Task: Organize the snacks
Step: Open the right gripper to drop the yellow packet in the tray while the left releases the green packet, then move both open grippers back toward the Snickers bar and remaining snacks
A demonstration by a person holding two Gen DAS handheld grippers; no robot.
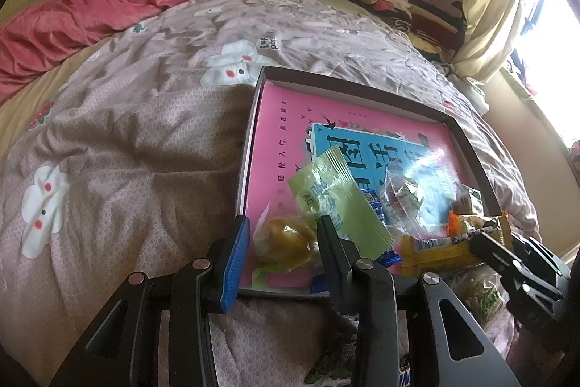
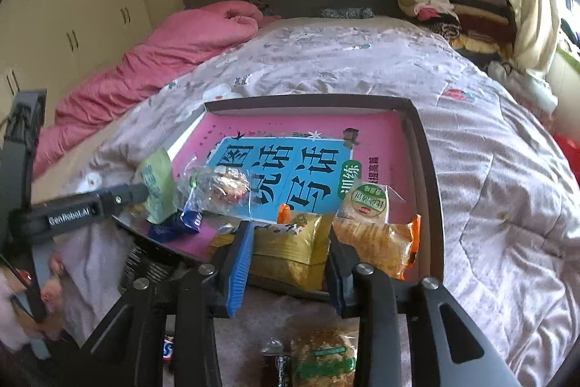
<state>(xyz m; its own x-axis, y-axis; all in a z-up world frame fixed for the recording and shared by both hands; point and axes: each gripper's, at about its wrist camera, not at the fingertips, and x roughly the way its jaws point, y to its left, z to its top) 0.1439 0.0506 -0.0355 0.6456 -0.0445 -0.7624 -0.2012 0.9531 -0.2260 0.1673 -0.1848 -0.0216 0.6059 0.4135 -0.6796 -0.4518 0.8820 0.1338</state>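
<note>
Near the foot of a bed, on its patterned quilt point(image 2: 489, 169), lies a shallow dark-rimmed box point(image 2: 424, 169) with a pink and blue book point(image 2: 380, 133) flat inside as its floor, and the snacks crowd the near end of it. At the near left corner the left tool point(image 1: 283, 222) points down into the box with a clear-wrapped yellow pastry point(image 1: 286, 242) filling the gap between its fingers; whether the pads actually press on it I cannot tell. A pale green packet point(image 1: 337, 194) stands tilted just beside that tool's right finger. Further right, the right tool point(image 2: 290, 231) straddles a gold packet point(image 2: 290, 252) at the near rim, its fingers slightly apart, flanking the packet's sides without visibly squeezing it. An orange packet point(image 2: 377, 242) lies touching the gold one on its right, with a round cake under a green label point(image 2: 366, 202) just behind. A clear-wrapped round biscuit point(image 2: 228, 187) and a blue wrapper point(image 2: 188, 220) sit between the two tools. Outside the box, on the quilt below the right tool, lies another green-labelled packet point(image 2: 322, 358). A pink blanket point(image 2: 174, 49) is bunched along the far left of the bed
</note>
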